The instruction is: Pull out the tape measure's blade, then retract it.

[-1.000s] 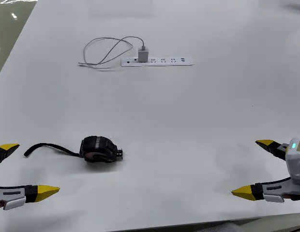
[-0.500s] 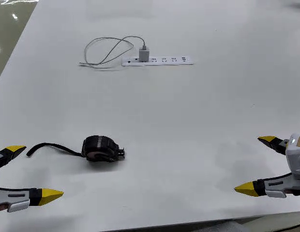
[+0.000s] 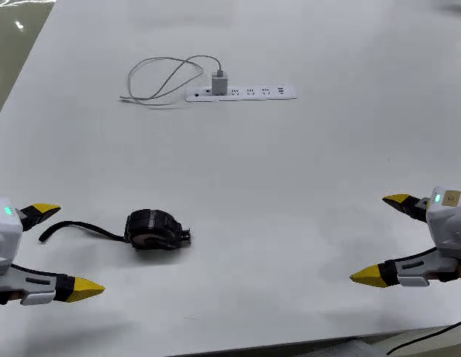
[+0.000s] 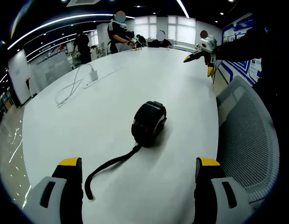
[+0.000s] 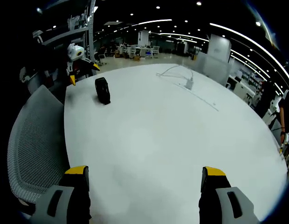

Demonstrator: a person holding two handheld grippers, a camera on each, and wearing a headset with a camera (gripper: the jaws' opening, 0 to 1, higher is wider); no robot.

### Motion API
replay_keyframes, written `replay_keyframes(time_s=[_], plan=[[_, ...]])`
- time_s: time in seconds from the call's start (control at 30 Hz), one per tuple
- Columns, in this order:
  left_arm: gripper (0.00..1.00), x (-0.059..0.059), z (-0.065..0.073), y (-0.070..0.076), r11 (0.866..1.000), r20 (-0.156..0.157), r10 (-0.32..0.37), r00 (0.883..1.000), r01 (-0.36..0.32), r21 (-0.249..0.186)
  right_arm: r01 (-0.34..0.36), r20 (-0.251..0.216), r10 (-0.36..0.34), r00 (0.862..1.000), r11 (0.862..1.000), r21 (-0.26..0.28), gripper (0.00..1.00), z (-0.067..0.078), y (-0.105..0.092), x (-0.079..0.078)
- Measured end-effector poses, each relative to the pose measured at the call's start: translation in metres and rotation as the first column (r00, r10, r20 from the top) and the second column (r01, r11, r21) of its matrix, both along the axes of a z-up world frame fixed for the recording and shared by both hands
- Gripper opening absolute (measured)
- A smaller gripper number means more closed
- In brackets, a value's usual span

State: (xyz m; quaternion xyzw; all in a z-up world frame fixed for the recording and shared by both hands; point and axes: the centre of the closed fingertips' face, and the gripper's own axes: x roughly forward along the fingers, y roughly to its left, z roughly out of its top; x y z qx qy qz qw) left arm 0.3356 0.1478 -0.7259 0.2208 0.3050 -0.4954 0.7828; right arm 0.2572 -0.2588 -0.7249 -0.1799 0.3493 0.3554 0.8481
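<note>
A black tape measure (image 3: 154, 230) lies on the white table, its black strap (image 3: 74, 227) trailing to the left. In the left gripper view the tape measure (image 4: 149, 122) sits ahead of the open jaws with the strap (image 4: 108, 168) running back toward them. My left gripper (image 3: 61, 249) stands open at the table's near left edge, just left of the strap's end. At the near right edge my right gripper (image 3: 388, 238) is open with nothing between its jaws. The right gripper view has the tape measure (image 5: 102, 90) far off, near the other gripper (image 5: 79, 61).
A white power strip (image 3: 242, 93) with a plugged-in charger and a looped grey cable (image 3: 160, 78) lies at the back of the table. A mesh chair (image 5: 30, 144) stands at the table's near edge. People sit at the table's far end in the left gripper view.
My left gripper has moved in to the right, toward the strap's end. The right gripper has shifted slightly left. The tape measure has stayed put.
</note>
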Motion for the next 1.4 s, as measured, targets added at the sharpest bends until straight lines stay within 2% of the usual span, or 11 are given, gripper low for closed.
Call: replay_keyframes(time_s=[0.23, 0.3, 0.4, 0.53, 0.6, 0.77, 0.8, 0.87, 1.0, 1.17, 1.4], plan=[[0.99, 0.005, 0.005, -0.014, 0.997, -0.009, -0.072, 0.997, 0.073, 0.026, -0.074, 0.015, 0.074, 0.997, 0.997, 0.025, 0.99, 0.015, 0.024, 0.011], [0.99, 0.008, 0.004, -0.017, 0.994, 0.003, -0.101, 0.995, 0.101, 0.049, -0.086, 0.019, 0.085, 0.996, 0.996, 0.032, 0.99, 0.019, 0.030, 0.014], [0.99, 0.008, 0.000, -0.023, 0.990, -0.021, -0.126, 0.992, 0.127, 0.062, -0.097, 0.029, 0.096, 0.995, 0.994, 0.040, 0.99, 0.023, 0.036, 0.020], [0.99, 0.008, 0.000, -0.033, 0.981, -0.018, -0.175, 0.984, 0.175, 0.083, -0.128, 0.025, 0.127, 0.992, 0.991, 0.042, 0.99, 0.022, 0.045, 0.023], [0.99, 0.008, 0.000, -0.038, 0.978, -0.021, -0.192, 0.981, 0.193, 0.082, -0.147, 0.022, 0.146, 0.989, 0.989, 0.019, 0.99, 0.018, 0.046, 0.025], [0.99, 0.011, -0.001, -0.050, 0.958, -0.010, -0.261, 0.965, 0.261, 0.122, -0.157, 0.022, 0.157, 0.987, 0.987, 0.016, 0.99, 0.016, 0.053, 0.033], [0.99, 0.013, -0.002, -0.054, 0.955, -0.008, -0.270, 0.963, 0.269, 0.127, -0.164, 0.037, 0.163, 0.986, 0.986, 0.012, 0.99, 0.016, 0.057, 0.036], [0.98, 0.018, -0.005, -0.059, 0.954, 0.001, -0.272, 0.962, 0.269, 0.133, -0.183, 0.041, 0.182, 0.982, 0.983, 0.007, 0.99, 0.017, 0.061, 0.038], [0.98, 0.021, -0.011, -0.064, 0.941, -0.009, -0.302, 0.953, 0.299, 0.157, -0.208, 0.039, 0.207, 0.978, 0.978, 0.010, 0.99, 0.018, 0.070, 0.043], [0.97, 0.021, -0.015, -0.073, 0.916, -0.014, -0.357, 0.934, 0.353, 0.189, -0.230, 0.044, 0.229, 0.972, 0.973, 0.021, 0.99, 0.019, 0.082, 0.048], [0.88, 0.018, -0.020, -0.087, 0.898, -0.023, -0.392, 0.920, 0.388, 0.206, -0.259, 0.057, 0.257, 0.965, 0.965, 0.033, 0.99, 0.017, 0.104, 0.059]])
